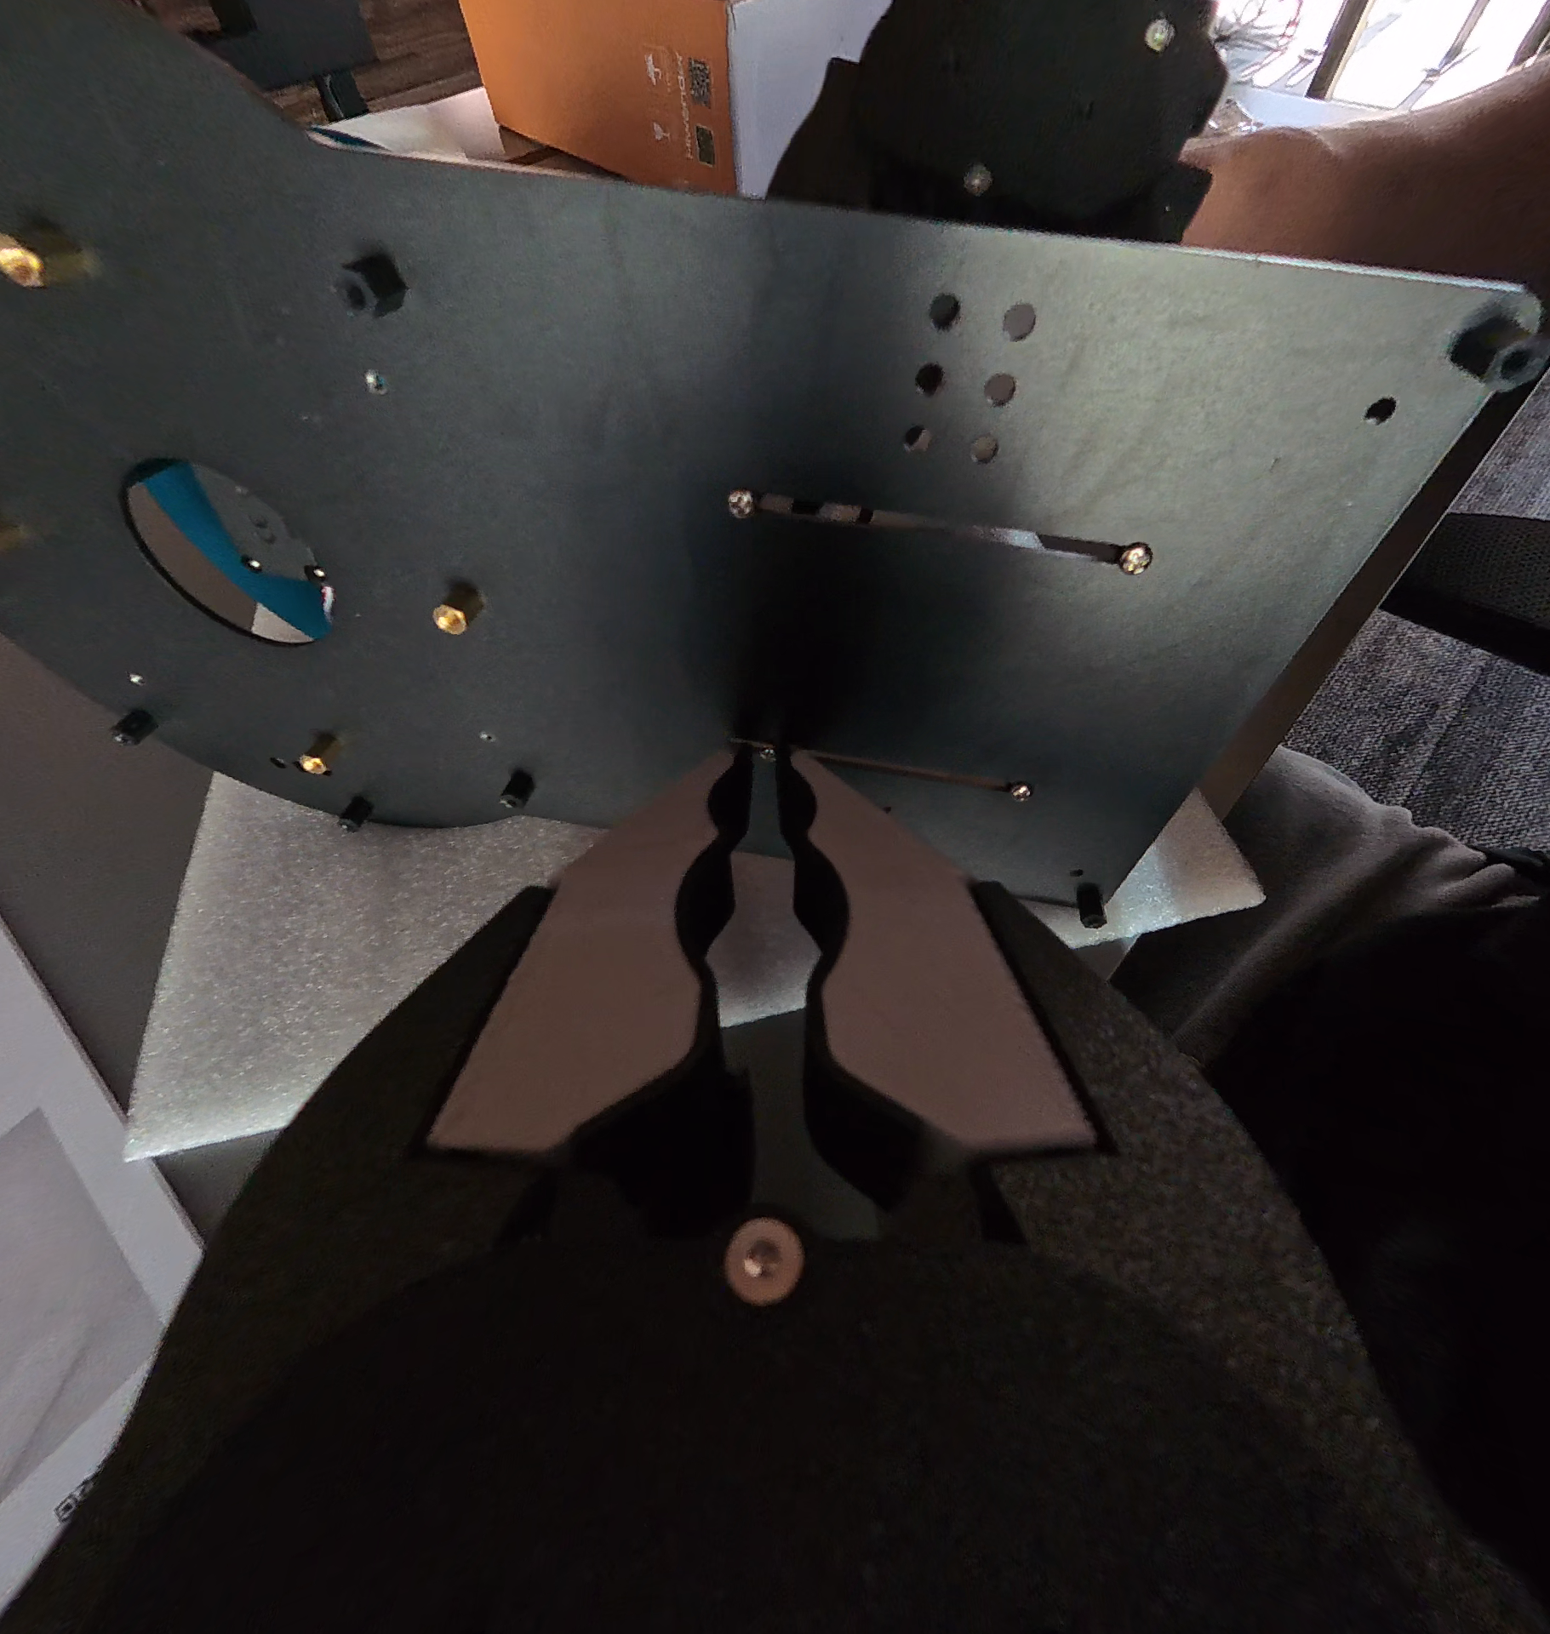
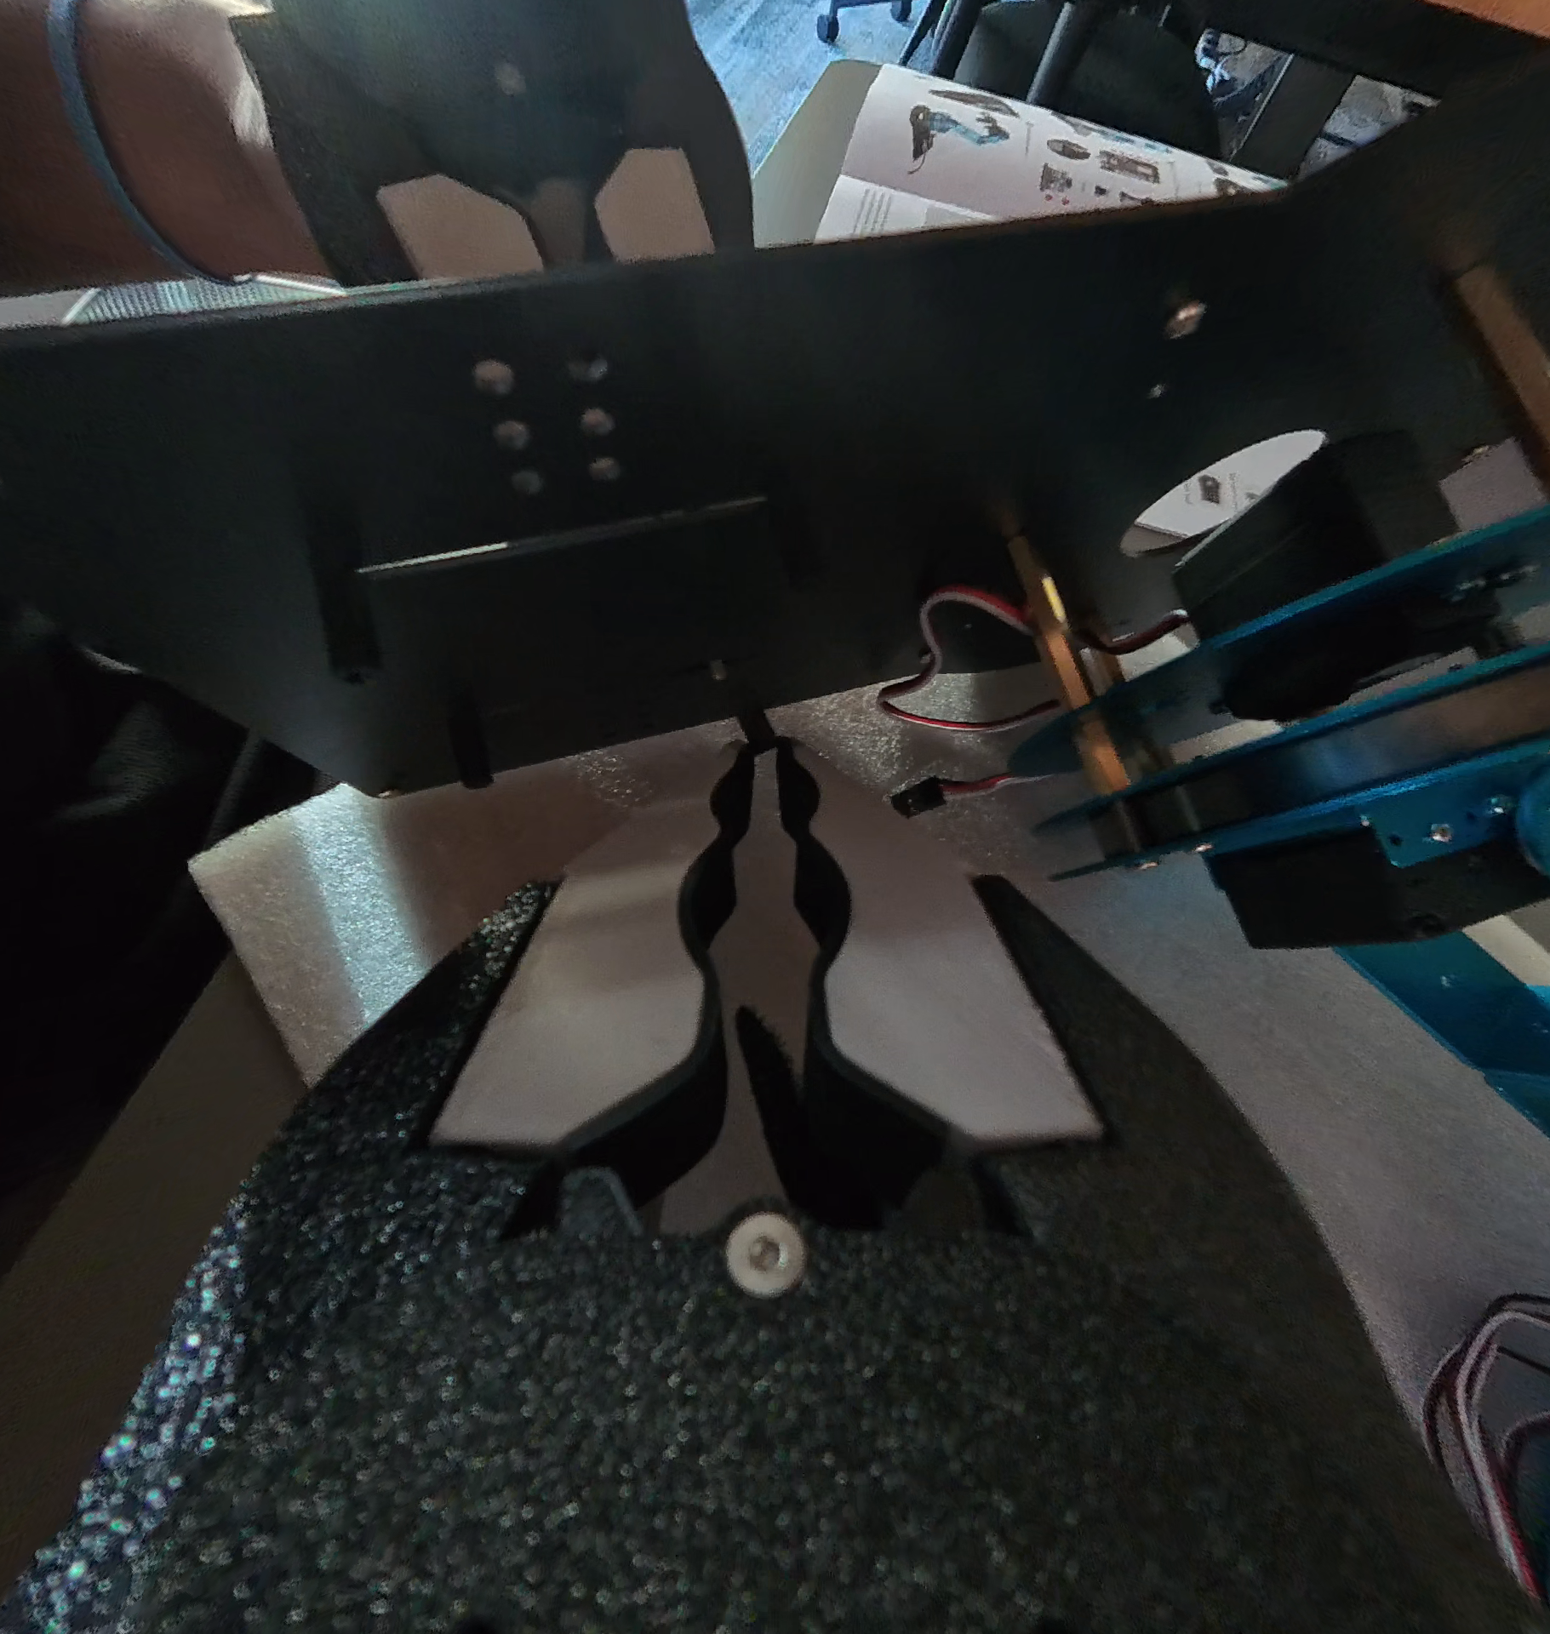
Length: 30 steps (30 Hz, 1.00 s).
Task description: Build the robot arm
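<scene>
Standing tilted on a white foam sheet (image 1: 329, 955), the dark metal plate (image 1: 629, 371) faces both tools. Left gripper (image 1: 764, 757): jaws narrow, tips at a small screw on the plate's lower slot. Right gripper (image 2: 760, 750): jaws nearly closed on a black standoff (image 2: 760, 723) under the plate's lower edge, blue bracket assembly (image 2: 1337, 796) to its right

So the metal plate (image 1: 629, 460) is stood up on edge on a foam sheet (image 1: 382, 955), tilted a bit. One gripper (image 1: 764, 752) noses its near bottom edge, the other gripper (image 2: 760, 750) the opposite face. Cardboard box (image 1: 603, 80) sits far behind, booklet (image 1: 19, 1194) near left, cable (image 2: 957, 707) under the plate.
</scene>
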Available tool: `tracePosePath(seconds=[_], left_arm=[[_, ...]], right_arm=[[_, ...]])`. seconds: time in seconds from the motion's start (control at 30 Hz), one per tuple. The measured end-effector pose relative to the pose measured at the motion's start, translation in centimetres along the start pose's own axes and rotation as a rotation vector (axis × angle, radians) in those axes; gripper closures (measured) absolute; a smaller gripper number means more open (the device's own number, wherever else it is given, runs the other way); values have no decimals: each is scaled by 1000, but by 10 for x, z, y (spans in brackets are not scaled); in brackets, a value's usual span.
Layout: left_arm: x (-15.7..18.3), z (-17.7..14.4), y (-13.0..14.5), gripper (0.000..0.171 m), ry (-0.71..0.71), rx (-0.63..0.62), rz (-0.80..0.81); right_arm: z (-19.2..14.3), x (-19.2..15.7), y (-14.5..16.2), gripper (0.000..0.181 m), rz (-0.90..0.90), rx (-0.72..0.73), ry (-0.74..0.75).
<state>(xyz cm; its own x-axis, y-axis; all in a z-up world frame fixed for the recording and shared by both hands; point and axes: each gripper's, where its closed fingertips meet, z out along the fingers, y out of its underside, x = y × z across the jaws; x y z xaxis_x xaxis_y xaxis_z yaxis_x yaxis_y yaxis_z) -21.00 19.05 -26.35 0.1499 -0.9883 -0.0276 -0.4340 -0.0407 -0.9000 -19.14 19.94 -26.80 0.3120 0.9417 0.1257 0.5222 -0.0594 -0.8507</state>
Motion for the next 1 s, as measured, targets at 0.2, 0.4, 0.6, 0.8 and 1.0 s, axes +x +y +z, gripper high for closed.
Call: tracePosePath(seconds=[0.2, 0.4, 0.6, 0.8, 1.0], left_arm=[[-4, 0, 0, 167, -44, -3, -4], [-6, 1, -1, 169, -60, 3, -11], [-6, 1, -1, 170, -45, 1, -17], [-7, 1, -1, 171, -46, 0, -16], [-7, 1, -2, 171, -50, 1, -12]], right_arm=[[1, -4, -1, 177, 21, -1, -23], [1, 1, -2, 177, 47, 4, 2], [3, 5, -1, 177, 49, -3, 32], [6, 3, -1, 177, 8, -13, 49], [9, 3, 0, 177, -4, -28, 60]])
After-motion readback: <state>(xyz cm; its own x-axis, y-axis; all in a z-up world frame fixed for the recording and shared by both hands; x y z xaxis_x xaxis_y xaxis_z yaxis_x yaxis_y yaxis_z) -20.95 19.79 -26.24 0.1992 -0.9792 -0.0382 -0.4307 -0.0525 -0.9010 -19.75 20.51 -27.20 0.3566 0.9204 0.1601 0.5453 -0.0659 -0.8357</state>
